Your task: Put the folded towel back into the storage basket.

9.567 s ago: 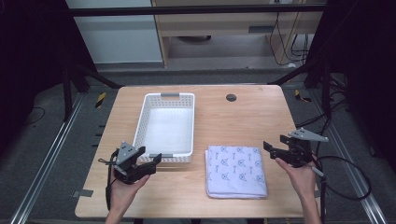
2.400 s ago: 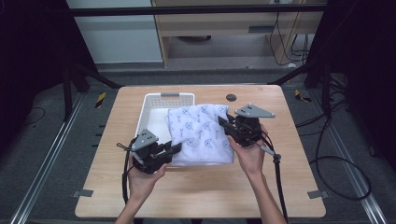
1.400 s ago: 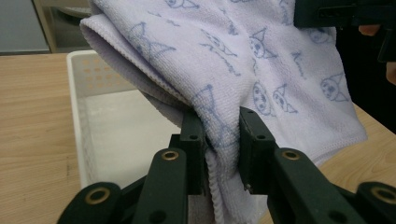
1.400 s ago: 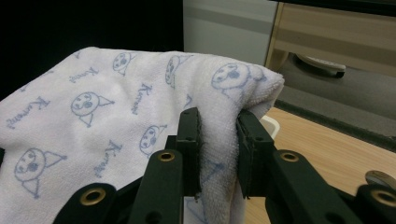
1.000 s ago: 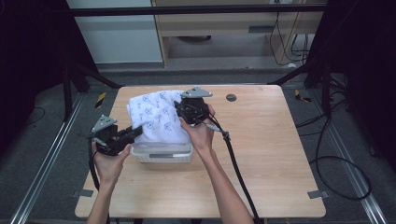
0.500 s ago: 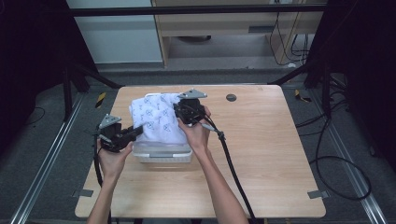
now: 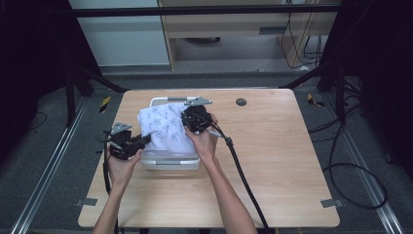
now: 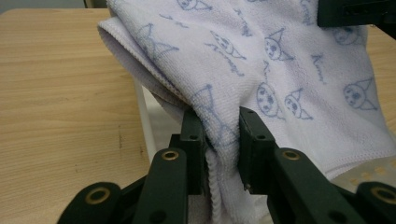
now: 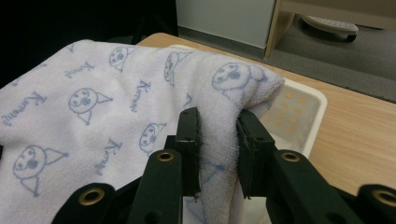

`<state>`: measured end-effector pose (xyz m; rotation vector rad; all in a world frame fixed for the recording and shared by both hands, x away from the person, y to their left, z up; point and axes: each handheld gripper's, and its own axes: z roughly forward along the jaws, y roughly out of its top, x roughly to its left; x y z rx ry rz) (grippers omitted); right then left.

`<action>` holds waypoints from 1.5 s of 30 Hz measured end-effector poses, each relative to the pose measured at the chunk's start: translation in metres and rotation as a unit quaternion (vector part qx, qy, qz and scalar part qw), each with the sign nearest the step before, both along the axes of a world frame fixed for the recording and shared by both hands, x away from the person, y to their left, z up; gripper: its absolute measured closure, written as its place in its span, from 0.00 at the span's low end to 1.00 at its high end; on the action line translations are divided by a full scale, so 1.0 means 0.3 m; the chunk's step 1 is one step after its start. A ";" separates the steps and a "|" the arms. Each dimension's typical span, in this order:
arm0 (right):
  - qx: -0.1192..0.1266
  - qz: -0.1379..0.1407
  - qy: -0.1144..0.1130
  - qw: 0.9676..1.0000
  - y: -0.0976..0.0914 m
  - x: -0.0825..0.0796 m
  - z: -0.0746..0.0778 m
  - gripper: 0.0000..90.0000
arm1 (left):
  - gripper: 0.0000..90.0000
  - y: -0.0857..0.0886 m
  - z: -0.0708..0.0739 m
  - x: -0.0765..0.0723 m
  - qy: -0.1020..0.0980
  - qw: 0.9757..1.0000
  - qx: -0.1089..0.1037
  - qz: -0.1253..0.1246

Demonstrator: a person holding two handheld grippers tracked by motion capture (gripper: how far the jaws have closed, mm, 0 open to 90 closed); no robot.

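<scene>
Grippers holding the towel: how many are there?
2. The left gripper pinches the towel at its left edge; the right gripper pinches its far right corner, above the white basket.

My matt black plastic grippers pinch a soft, nubbly terry-cloth towel (image 8: 261, 70) over the smooth white plastic basket (image 9: 299, 116) on the pale wood-grain desk (image 7: 282, 161).

Folded white towel (image 7: 165, 127) with pale blue cartoon-face print, bunched and draped over a white plastic basket (image 7: 170, 163), its folded edges pinched at both sides, basket on the wooden table's left half
</scene>
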<state>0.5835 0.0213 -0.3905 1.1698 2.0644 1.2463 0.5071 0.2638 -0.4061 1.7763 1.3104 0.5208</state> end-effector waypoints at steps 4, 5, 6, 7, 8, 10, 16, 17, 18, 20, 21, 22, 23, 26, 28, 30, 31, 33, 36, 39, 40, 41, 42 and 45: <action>-0.004 -0.003 0.010 1.000 -0.002 0.006 -0.021 0.81 | 0.81 -0.008 -0.021 0.010 0.006 1.000 0.005 -0.002; -0.004 -0.003 0.010 1.000 -0.002 0.006 -0.021 0.81 | 0.82 -0.008 -0.021 0.010 0.006 1.000 0.005 -0.002; -0.009 -0.004 0.012 1.000 -0.004 0.010 -0.030 0.81 | 0.81 -0.013 -0.030 0.015 0.011 1.000 0.005 -0.003; -0.009 -0.005 0.014 1.000 -0.004 0.010 -0.033 0.81 | 0.81 -0.014 -0.035 0.017 0.013 1.000 0.008 -0.003; -0.012 -0.005 0.015 1.000 -0.005 0.012 -0.038 0.81 | 0.81 -0.014 -0.035 0.017 0.013 1.000 0.008 -0.003; -0.011 -0.006 0.020 1.000 -0.005 0.014 -0.049 0.81 | 0.81 -0.017 -0.049 0.023 0.020 1.000 0.011 -0.004; -0.005 -0.013 0.031 0.999 -0.019 0.020 -0.087 0.80 | 0.81 -0.032 -0.065 0.031 0.024 0.999 0.024 -0.007; -0.005 -0.015 0.034 0.999 -0.023 0.022 -0.095 0.80 | 0.81 -0.034 -0.068 0.032 0.025 0.999 0.027 -0.008; -0.008 -0.015 0.037 0.999 -0.027 0.023 -0.102 0.80 | 0.81 -0.040 -0.075 0.035 0.027 0.999 0.030 -0.009; -0.009 -0.016 0.038 0.999 -0.028 0.023 -0.104 0.80 | 0.81 -0.042 -0.078 0.037 0.029 0.999 0.032 -0.008; -0.011 -0.015 0.037 0.999 -0.029 0.023 -0.107 0.80 | 0.81 -0.044 -0.082 0.039 0.030 0.999 0.033 -0.008; -0.012 -0.017 0.038 0.999 -0.030 0.022 -0.111 0.80 | 0.81 -0.045 -0.084 0.041 0.032 0.999 0.035 -0.008; -0.013 -0.017 0.039 0.999 -0.030 0.021 -0.113 0.80 | 0.81 -0.046 -0.086 0.043 0.034 0.999 0.035 -0.008; -0.025 -0.018 0.040 0.999 -0.031 0.020 -0.120 0.79 | 0.81 -0.049 -0.093 0.047 0.038 0.999 0.037 -0.008; -0.031 -0.021 0.039 0.999 -0.032 0.018 -0.126 0.79 | 0.80 -0.051 -0.099 0.051 0.041 0.998 0.039 -0.008; -0.032 -0.022 0.038 0.998 -0.033 0.017 -0.128 0.78 | 0.79 -0.051 -0.104 0.054 0.044 0.998 0.043 -0.007; -0.035 -0.024 0.038 0.998 -0.034 0.017 -0.130 0.77 | 0.76 -0.051 -0.107 0.056 0.044 0.998 0.044 -0.004; -0.040 -0.025 0.039 0.998 -0.038 0.018 -0.136 0.75 | 0.74 -0.047 -0.107 0.056 0.041 0.998 0.044 0.003; -0.036 -0.029 0.034 0.998 -0.051 0.020 -0.134 0.71 | 0.72 -0.030 -0.085 0.046 0.022 0.999 0.024 0.010; -0.032 -0.031 0.030 0.999 -0.061 0.018 -0.123 0.67 | 0.70 -0.024 -0.073 0.039 0.015 1.000 0.020 0.012; -0.028 -0.031 0.031 0.999 -0.064 0.017 -0.119 0.65 | 0.69 -0.021 -0.066 0.034 0.010 1.000 0.016 0.012; -0.028 -0.031 0.031 0.999 -0.064 0.017 -0.119 0.65 | 0.68 -0.021 -0.066 0.034 0.010 1.000 0.016 0.012; -0.028 -0.032 0.026 0.999 -0.068 0.015 -0.115 0.63 | 0.68 -0.020 -0.063 0.032 0.009 1.000 0.015 0.012; -0.017 -0.031 0.019 0.999 -0.085 0.006 -0.098 0.54 | 0.65 -0.020 -0.056 0.024 0.002 1.000 0.014 0.011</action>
